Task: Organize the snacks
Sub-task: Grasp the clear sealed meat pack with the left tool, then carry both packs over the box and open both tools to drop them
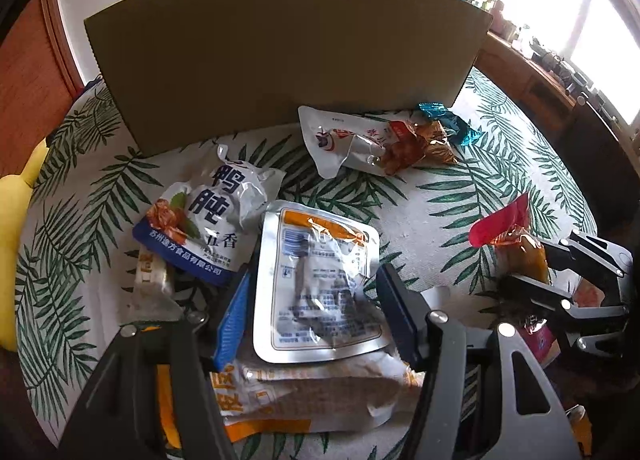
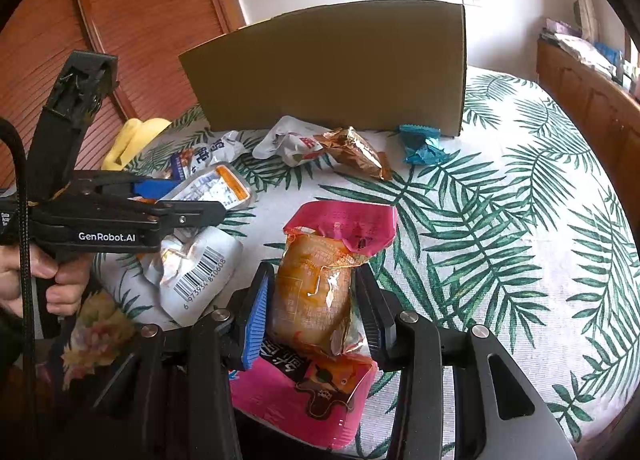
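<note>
My left gripper [image 1: 314, 276] is shut on a flat silver pouch with an orange border [image 1: 320, 244], its blue pads against the pouch's two long edges, above a pile of packs. The right wrist view shows this gripper [image 2: 188, 199] at the left with the same pouch [image 2: 218, 187]. My right gripper [image 2: 314, 274] is shut on a pink-topped pack with an orange-brown filling [image 2: 316, 300], held upright off the cloth. In the left wrist view that gripper [image 1: 528, 266] and pack [image 1: 516, 240] are at the right. A brown cardboard box [image 1: 280, 59] stands behind.
A blue-and-white pouch [image 1: 200, 227], an orange-and-white pack [image 1: 312, 392], a white pouch [image 1: 344, 139], a gold wrapper [image 1: 432, 143] and a teal wrapper [image 1: 452, 119] lie on the leaf-print cloth [image 2: 500, 219]. A barcode pouch [image 2: 200, 272] lies near me. A yellow object [image 2: 136, 135] is at the left.
</note>
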A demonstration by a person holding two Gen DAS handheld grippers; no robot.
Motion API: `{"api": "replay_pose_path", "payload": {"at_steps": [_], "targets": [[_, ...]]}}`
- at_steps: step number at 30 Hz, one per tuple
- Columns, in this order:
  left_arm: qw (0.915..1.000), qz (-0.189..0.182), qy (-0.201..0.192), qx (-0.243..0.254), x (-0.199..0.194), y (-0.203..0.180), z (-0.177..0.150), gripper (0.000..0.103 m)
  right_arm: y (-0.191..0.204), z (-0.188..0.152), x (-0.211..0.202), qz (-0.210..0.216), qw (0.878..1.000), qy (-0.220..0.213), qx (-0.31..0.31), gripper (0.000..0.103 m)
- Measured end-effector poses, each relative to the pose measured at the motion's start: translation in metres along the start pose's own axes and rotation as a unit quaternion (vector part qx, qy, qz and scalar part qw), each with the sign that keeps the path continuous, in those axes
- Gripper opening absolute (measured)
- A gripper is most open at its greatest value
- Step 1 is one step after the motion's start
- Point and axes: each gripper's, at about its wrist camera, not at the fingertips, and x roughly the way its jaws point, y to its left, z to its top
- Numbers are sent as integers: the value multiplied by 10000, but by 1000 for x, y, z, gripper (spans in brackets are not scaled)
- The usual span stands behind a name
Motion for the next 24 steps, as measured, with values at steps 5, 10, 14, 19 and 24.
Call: {"api": "replay_pose_path", "payload": {"at_steps": [5, 10, 14, 19, 24], "targets": [[9998, -44, -162, 91, -4, -2, -3, 51, -1, 1, 0, 9, 10000, -7, 38, 41], [9994, -125, -334, 36, -11, 1, -4, 43, -1, 1, 0, 15, 10000, 8, 46, 42], [9989, -140, -439, 107, -14, 0, -5, 40, -1, 1, 0, 15, 10000, 14, 57, 42], [9976, -304, -623, 70, -24, -2, -5, 39, -1, 1, 0, 9, 10000, 17, 71, 42], [9960, -419, -784, 49, -36, -3, -2, 39, -1, 1, -1, 6, 10000, -12, 70, 42]]}}
